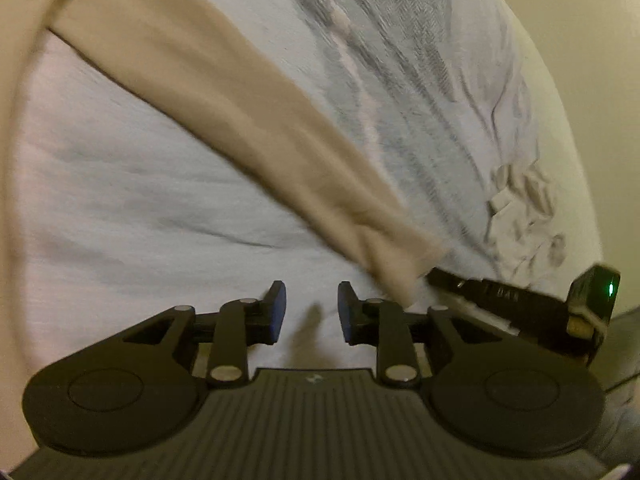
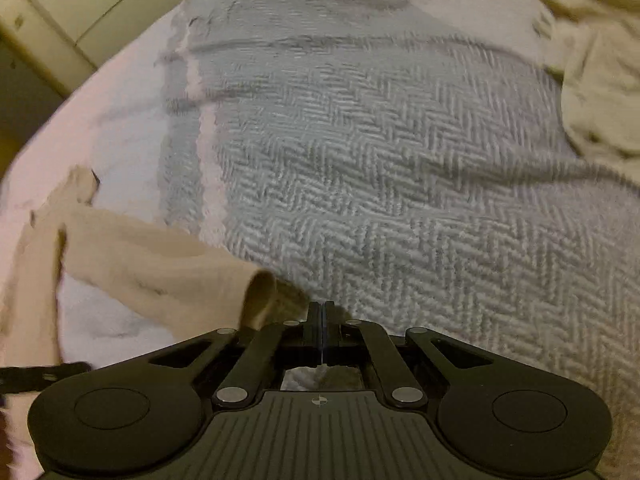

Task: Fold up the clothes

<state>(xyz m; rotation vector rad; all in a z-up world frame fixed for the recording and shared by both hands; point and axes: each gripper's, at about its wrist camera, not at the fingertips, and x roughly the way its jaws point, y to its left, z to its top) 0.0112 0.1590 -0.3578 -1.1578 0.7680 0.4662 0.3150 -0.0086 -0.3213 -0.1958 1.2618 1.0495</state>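
Note:
A beige garment sleeve (image 1: 224, 112) stretches diagonally across the white bed sheet (image 1: 120, 184) in the left wrist view, its cuff (image 1: 404, 256) ending at the right gripper's fingers. My left gripper (image 1: 311, 308) is open and empty just above the sheet, left of the cuff. In the right wrist view the right gripper (image 2: 323, 312) is shut, with the cuff (image 2: 268, 296) of the beige sleeve (image 2: 152, 264) at its fingertips on the left side. More beige garment (image 2: 600, 92) lies at the right.
A grey herringbone blanket (image 2: 380, 184) covers most of the bed. The white sheet (image 2: 120, 120) shows at its left edge. A pale cabinet (image 2: 80, 12) stands beyond the bed's far left corner. A crumpled white cloth (image 1: 524, 200) lies at the right.

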